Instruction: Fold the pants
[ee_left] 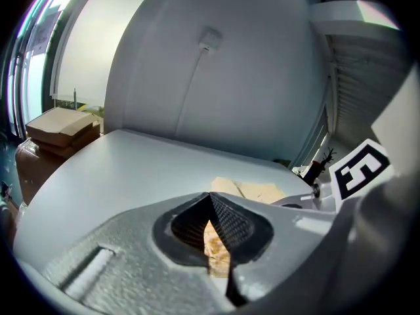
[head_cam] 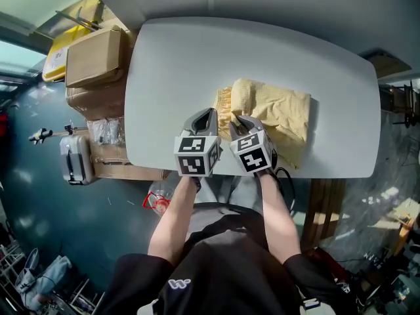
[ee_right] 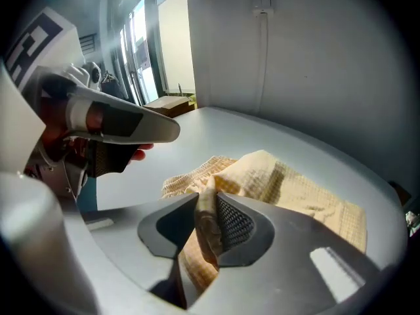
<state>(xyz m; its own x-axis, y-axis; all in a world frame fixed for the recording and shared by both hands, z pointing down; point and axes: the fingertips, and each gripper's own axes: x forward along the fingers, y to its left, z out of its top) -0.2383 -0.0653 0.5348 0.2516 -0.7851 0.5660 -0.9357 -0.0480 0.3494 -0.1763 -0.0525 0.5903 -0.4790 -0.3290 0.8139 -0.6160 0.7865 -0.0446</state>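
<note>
Table (head_cam: 164, 77): left gripper (ee_left: 210, 197), right gripper (ee_right: 207, 201) jaws pinching pants (ee_right: 295, 189).

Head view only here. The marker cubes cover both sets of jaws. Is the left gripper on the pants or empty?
Observer: Not empty. In the left gripper view, the left gripper has its jaws closed, with a strip of the yellow pants pinched between them.
Operator: Right one?
Observer: The right gripper view shows the right gripper clamped on a bunched fold of the same cloth, next to the ribbed waistband.
Operator: Anything behind the table?
Observer: A plain wall with a small wall box. A cable runs down from it towards the table.
</note>
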